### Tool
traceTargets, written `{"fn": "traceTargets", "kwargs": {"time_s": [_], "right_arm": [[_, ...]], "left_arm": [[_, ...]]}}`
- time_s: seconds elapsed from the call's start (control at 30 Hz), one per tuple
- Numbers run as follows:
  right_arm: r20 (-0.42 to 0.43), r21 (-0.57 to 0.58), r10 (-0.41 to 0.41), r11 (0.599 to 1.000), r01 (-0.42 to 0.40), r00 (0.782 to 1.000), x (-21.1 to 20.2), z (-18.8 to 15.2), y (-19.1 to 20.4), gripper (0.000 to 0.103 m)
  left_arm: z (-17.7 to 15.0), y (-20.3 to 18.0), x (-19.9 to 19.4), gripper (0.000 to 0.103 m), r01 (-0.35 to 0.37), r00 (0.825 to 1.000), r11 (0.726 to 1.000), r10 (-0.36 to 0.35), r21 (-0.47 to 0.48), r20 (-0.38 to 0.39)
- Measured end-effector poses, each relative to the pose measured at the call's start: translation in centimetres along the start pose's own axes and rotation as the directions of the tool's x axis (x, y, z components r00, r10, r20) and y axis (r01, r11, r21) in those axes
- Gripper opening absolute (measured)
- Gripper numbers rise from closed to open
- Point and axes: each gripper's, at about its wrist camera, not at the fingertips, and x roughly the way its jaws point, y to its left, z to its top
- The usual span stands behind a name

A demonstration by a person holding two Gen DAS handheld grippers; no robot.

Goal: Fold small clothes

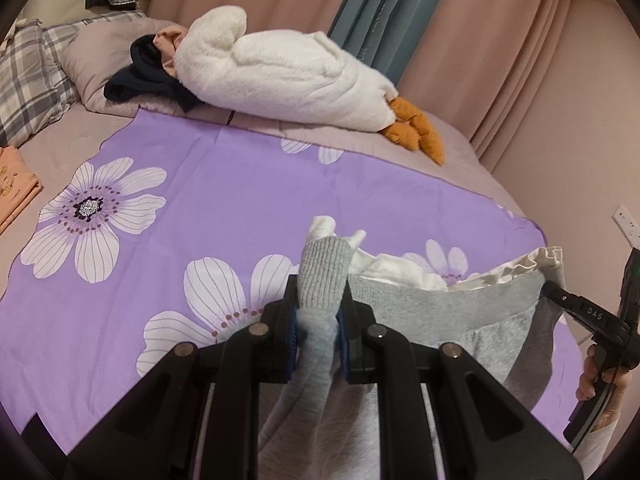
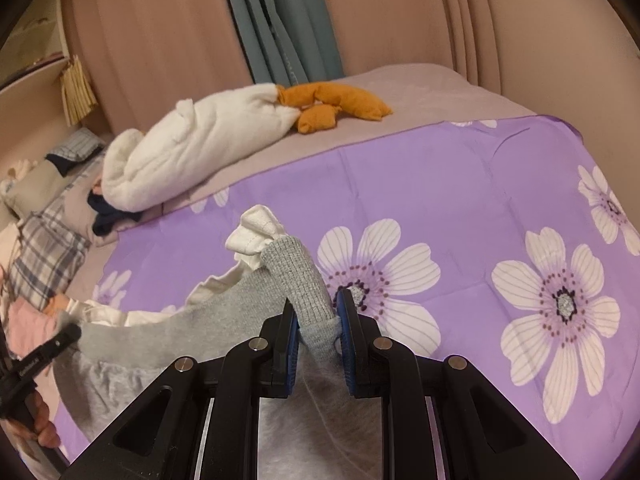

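Observation:
A small grey garment (image 1: 460, 320) with a ribbed band and white frilled trim hangs stretched between my two grippers above a purple flowered sheet (image 1: 240, 184). My left gripper (image 1: 318, 312) is shut on one ribbed corner of it. My right gripper (image 2: 316, 316) is shut on the other ribbed corner (image 2: 296, 276). The right gripper also shows at the right edge of the left wrist view (image 1: 560, 298), and the left one at the left edge of the right wrist view (image 2: 68, 336). The garment's lower part hangs below both grippers.
A big white plush goose (image 1: 288, 76) with orange feet lies along the far side of the bed, dark clothes (image 1: 148, 80) beside its head. Plaid pillows (image 1: 28, 76) sit at the left, folded orange clothes (image 1: 16, 188) at the left edge. Pink curtains (image 1: 520, 60) stand behind.

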Motion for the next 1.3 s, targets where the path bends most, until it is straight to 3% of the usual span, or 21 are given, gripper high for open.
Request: {"fn": "traceTargets", "kwargs": {"time_s": [0.23,0.5,0.9,1.3], "right_arm": [[-0.079,-0.006,-0.048,0.999,0.048,0.996,4.5,0.2,0.1,0.019],[-0.148,-0.030,-0.099,0.995,0.096,0.984,8.5,0.3,0.2,0.019],[-0.228,-0.028,-0.127,0.992,0.124,0.965,12.5,-0.8,-1.4,0.019],[-0.268,-0.035,-0.159,0.987,0.155,0.950,15.0,-1.9,-1.9,0.017]], "left_arm": [[-0.1,1.4,4.0,0.016,-0.051,0.995,0.998,0.049,-0.022,-0.084],[-0.3,2.6,7.0,0.016,-0.079,0.989,0.996,0.075,-0.034,-0.125],[-1.6,4.7,11.6,0.017,-0.126,0.965,0.991,0.115,-0.033,-0.237],[-2.5,5.6,13.1,0.022,-0.159,0.954,0.987,0.147,-0.028,-0.263]]}}
